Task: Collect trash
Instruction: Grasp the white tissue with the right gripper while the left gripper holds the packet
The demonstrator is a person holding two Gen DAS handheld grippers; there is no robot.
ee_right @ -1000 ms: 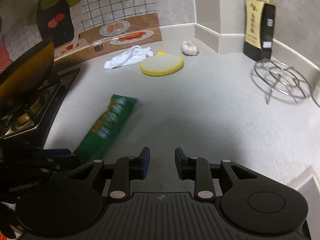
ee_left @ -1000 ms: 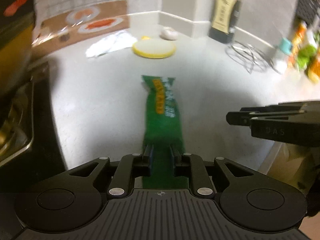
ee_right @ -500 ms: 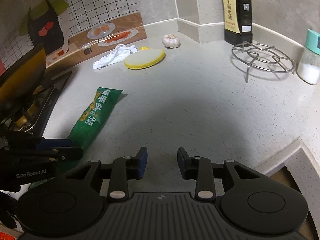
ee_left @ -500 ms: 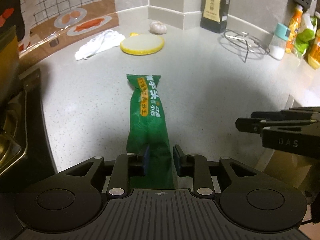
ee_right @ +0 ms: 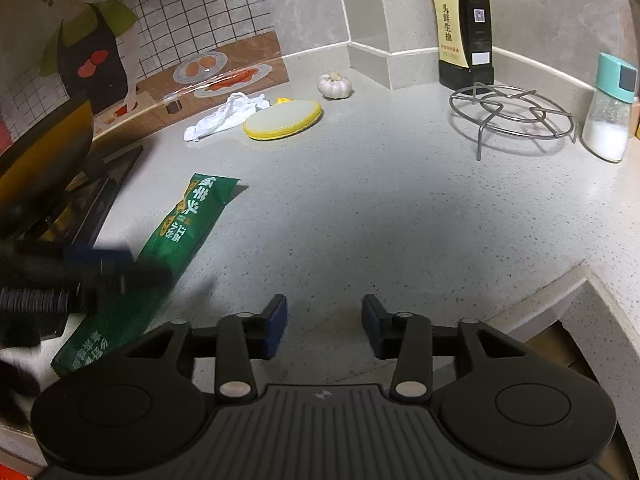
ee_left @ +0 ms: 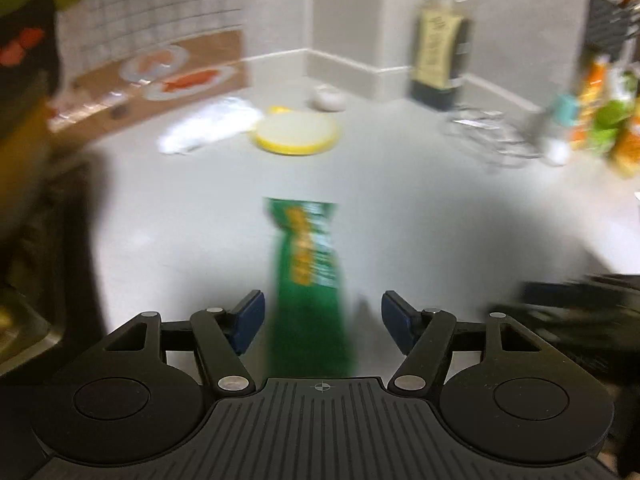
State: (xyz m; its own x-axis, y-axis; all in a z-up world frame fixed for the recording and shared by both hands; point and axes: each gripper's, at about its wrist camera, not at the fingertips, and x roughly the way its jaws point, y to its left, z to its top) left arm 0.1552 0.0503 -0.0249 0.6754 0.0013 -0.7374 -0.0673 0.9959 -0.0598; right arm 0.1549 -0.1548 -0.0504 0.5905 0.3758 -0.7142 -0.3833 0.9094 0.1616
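We see bare countertop open ahead of the right gripper, hemmed by the green wrapper at left, the wire trivet at right and the yellow sponge beyond.

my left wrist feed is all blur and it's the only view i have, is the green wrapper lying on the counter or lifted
observer: lying down. The right wrist view shows the green wrapper printed side up on the counter, its near end at the front edge.
operator: is the right claw carrying anything
observer: no, the right claw is open and empty over bare counter.
operator: any other trash i can't make out
observer: a crumpled white tissue lies beside the yellow sponge near the back wall.
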